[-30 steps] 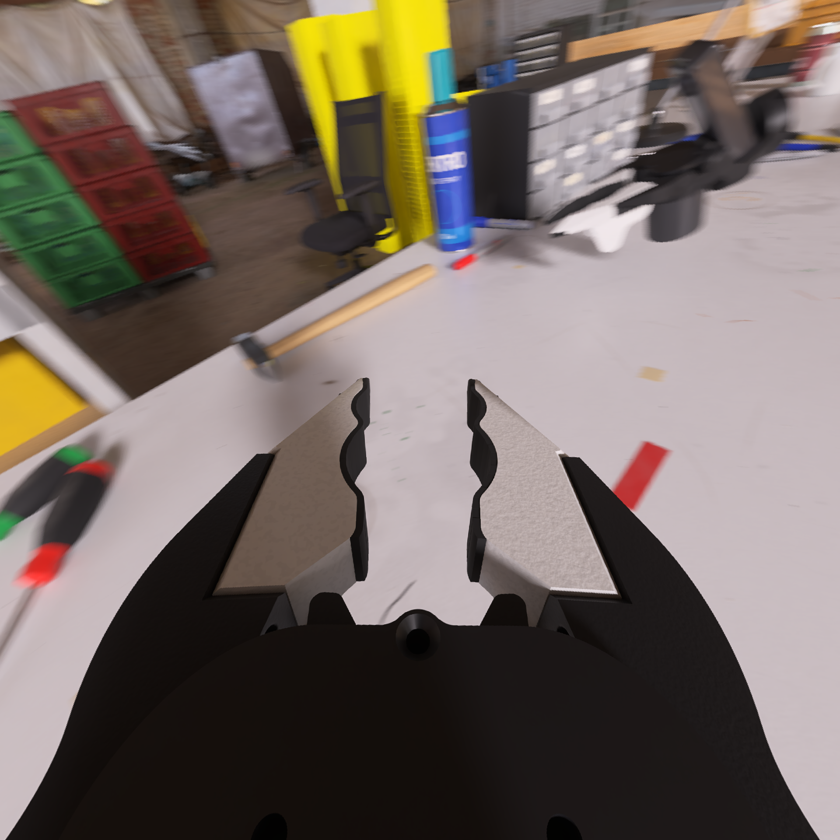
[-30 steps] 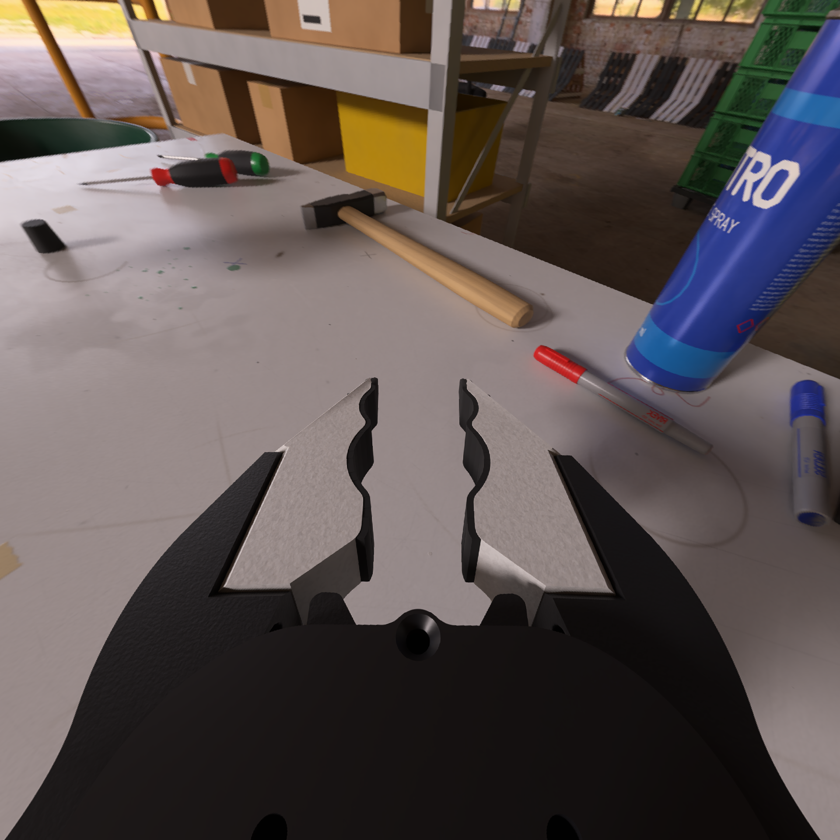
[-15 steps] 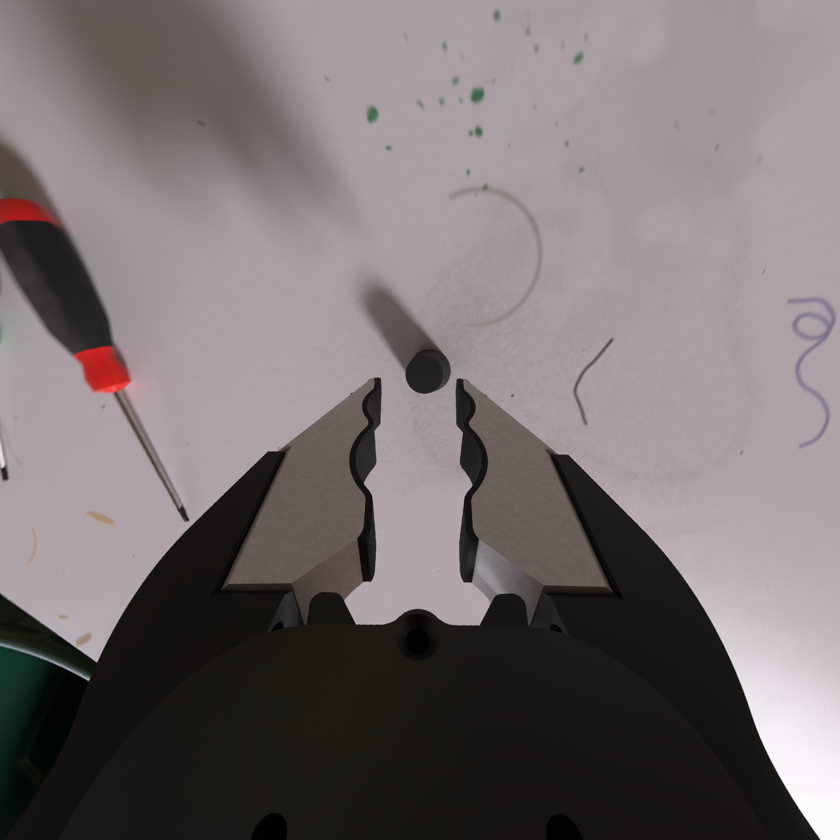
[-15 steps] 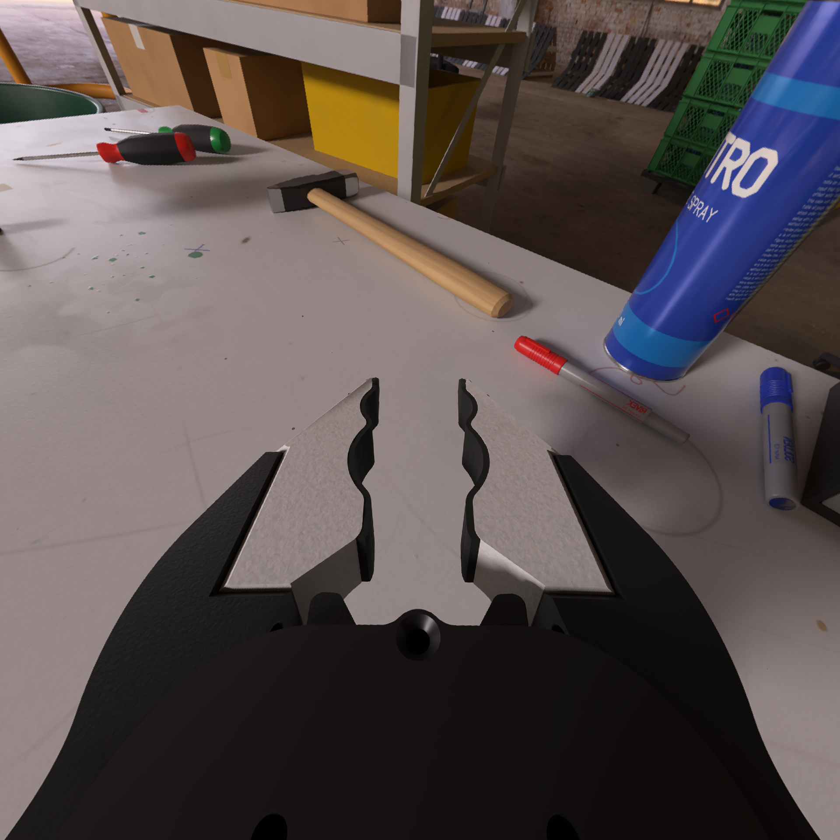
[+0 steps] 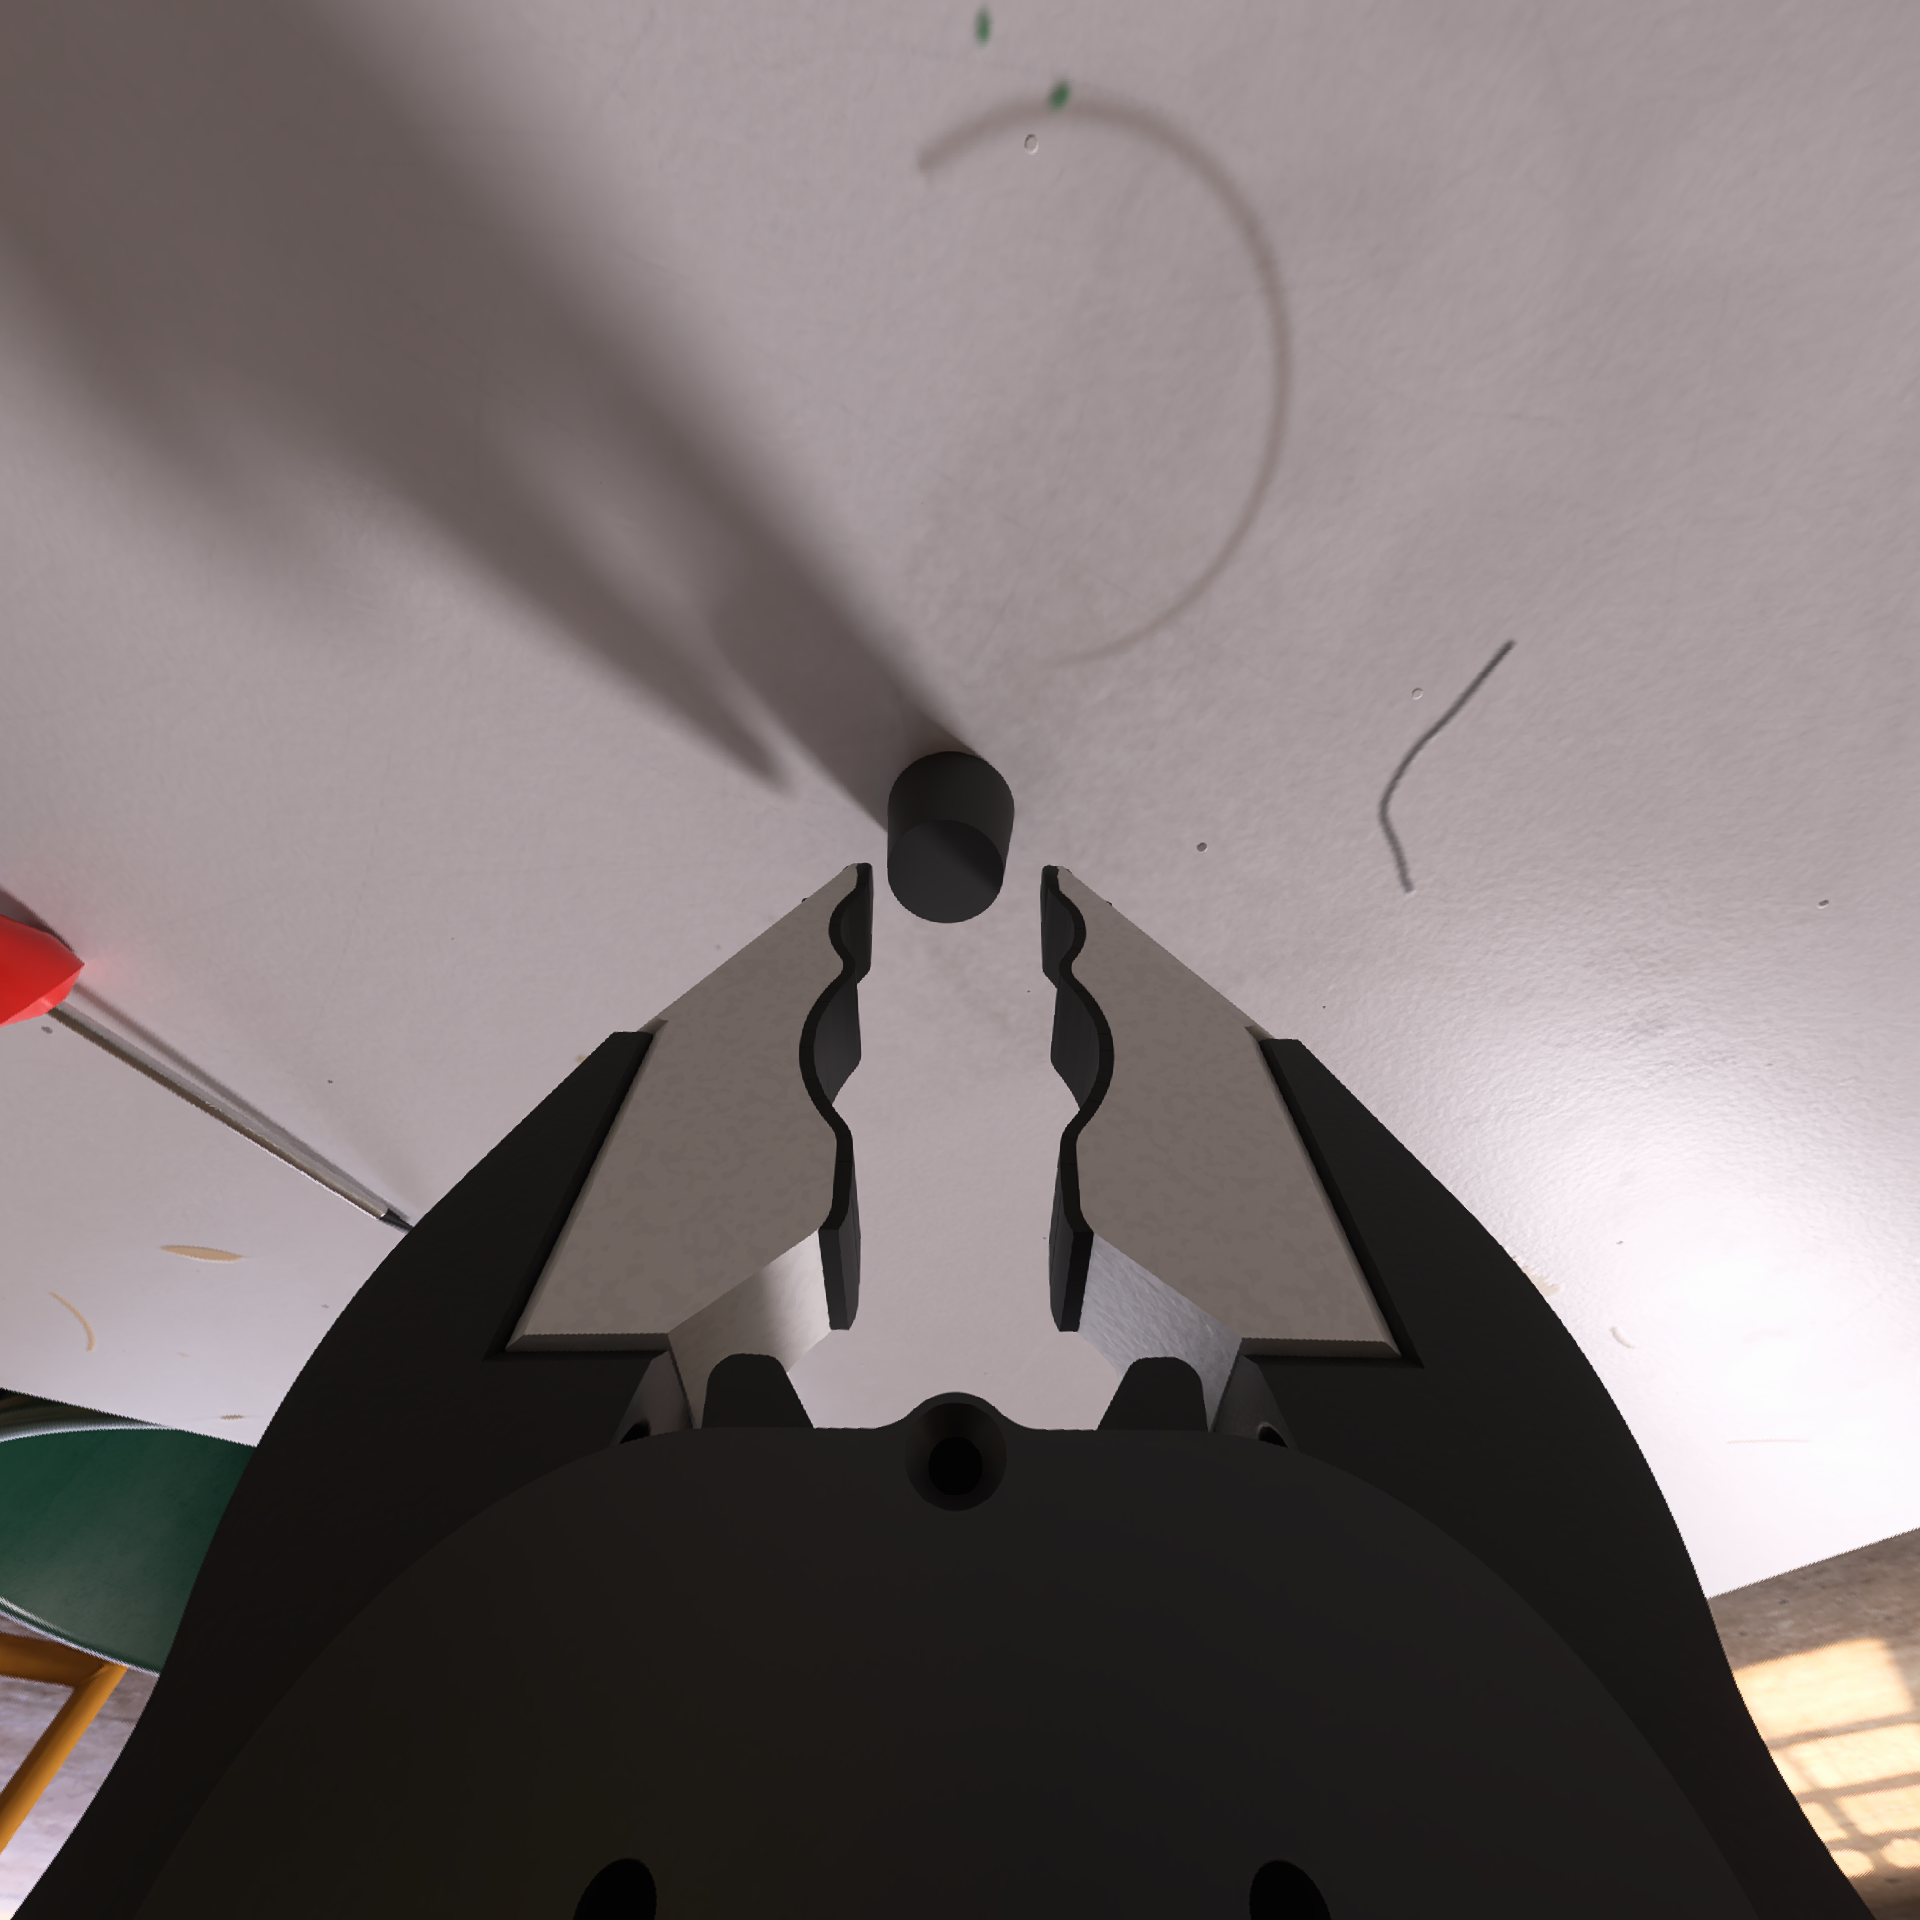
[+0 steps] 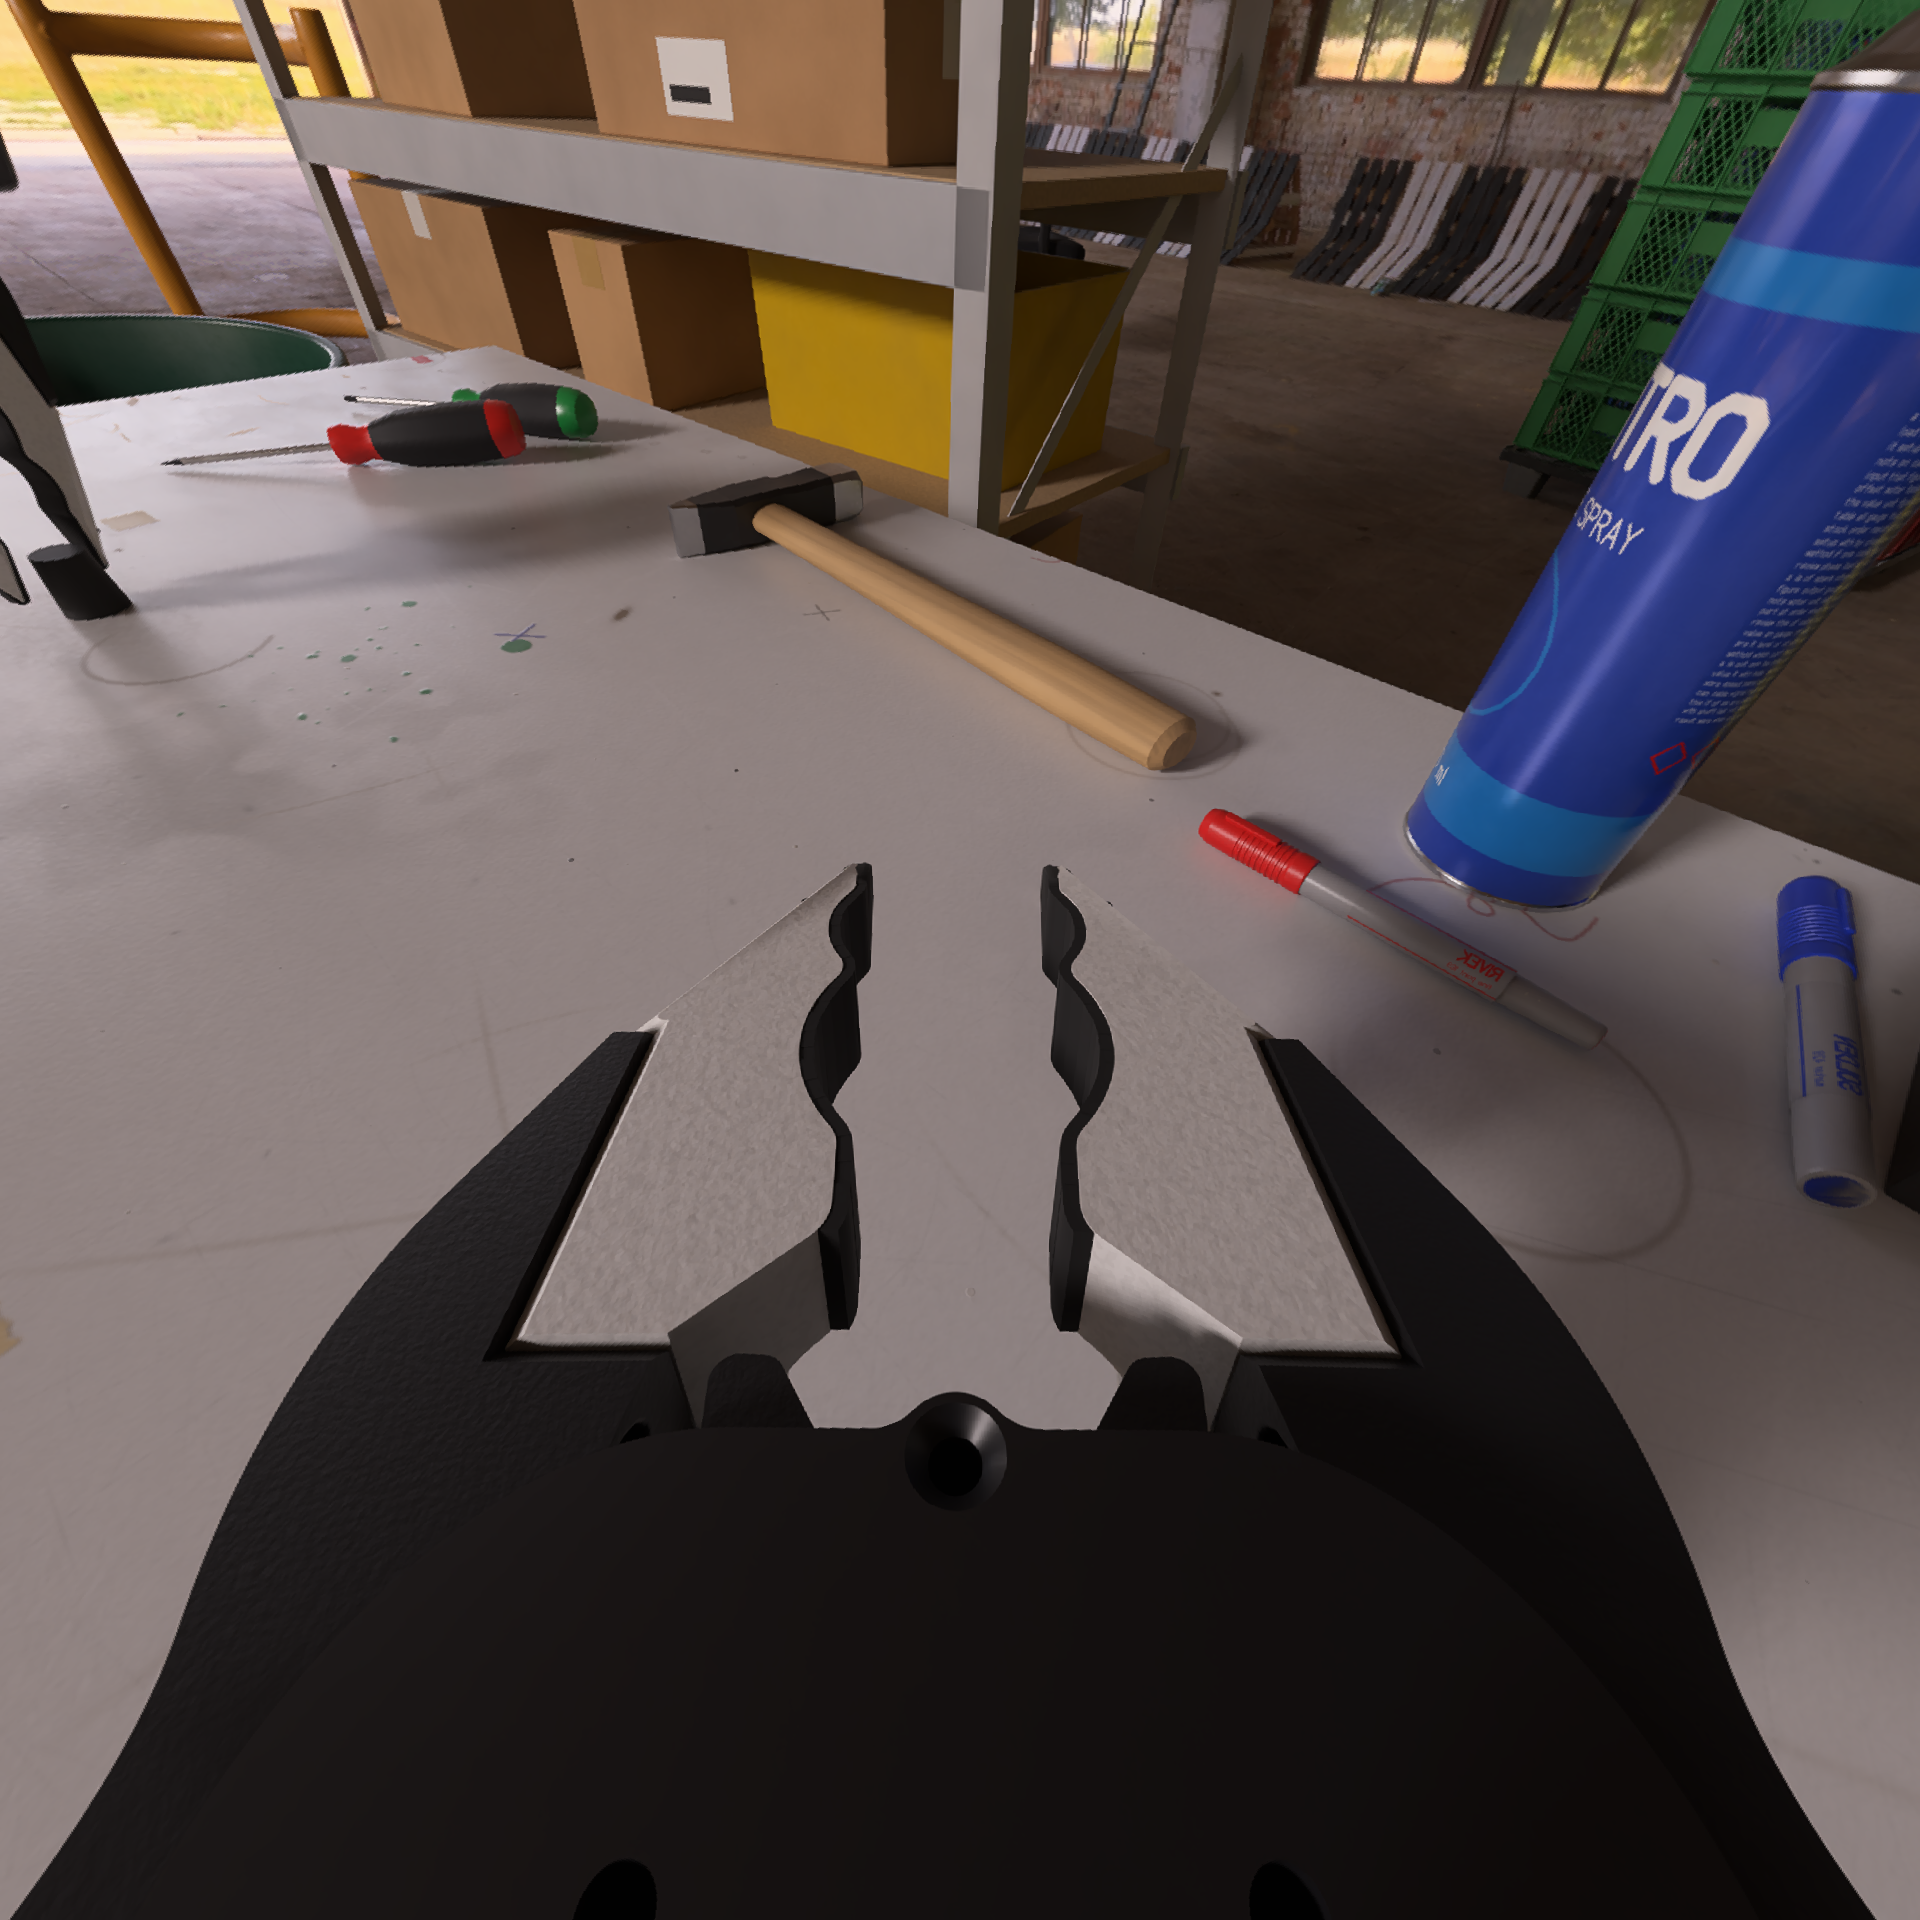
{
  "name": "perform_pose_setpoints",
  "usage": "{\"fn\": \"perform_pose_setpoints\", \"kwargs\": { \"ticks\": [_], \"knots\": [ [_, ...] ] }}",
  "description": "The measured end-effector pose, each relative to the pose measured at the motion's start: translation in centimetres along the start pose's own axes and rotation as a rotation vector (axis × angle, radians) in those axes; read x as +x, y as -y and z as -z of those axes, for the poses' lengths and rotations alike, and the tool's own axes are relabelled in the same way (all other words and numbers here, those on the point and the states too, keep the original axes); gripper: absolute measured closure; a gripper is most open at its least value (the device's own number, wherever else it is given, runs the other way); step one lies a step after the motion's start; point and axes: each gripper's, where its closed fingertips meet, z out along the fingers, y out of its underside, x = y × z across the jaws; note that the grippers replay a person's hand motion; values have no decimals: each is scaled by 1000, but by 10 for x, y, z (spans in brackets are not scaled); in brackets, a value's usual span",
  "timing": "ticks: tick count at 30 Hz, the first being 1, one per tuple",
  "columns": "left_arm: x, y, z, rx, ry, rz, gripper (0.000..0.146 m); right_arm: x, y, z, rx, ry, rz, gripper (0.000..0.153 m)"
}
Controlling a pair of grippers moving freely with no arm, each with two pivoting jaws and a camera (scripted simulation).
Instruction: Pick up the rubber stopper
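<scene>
- Left tongs are held open just short of the stopper, which stands on the worktop.
- Nothing is gripped; closing and lifting are left.
- Right tongs are open, empty, well apart.

Hammer, two screwdrivers, markers (red, blue), perhaps a spray can.

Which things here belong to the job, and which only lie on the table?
Job:
small black cylindrical rubber stopper
open left gripper

Lying about:
wooden-handled hammer
red-and-black screwdriver
green-capped screwdriver
tall blue spray can
red-capped marker
blue-capped marker
</scene>
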Motion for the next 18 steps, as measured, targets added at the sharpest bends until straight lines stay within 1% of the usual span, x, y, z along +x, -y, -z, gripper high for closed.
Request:
{"fn": "perform_pose_setpoints", "kwargs": {
  "ticks": [4,6,13,18],
  "knots": [
    [-1,0,0,-7,2,-11,117,-1,0,-1,-4,8,2,121],
    [-2,1,0,-7,4,-15,124,-2,-1,-2,-9,12,1,122],
    [-3,2,0,-14,10,-36,125,-1,-1,-2,-8,6,0,122],
    [-6,1,3,-10,47,-43,125,-2,-2,-3,-18,6,8,122]
  ]
}}
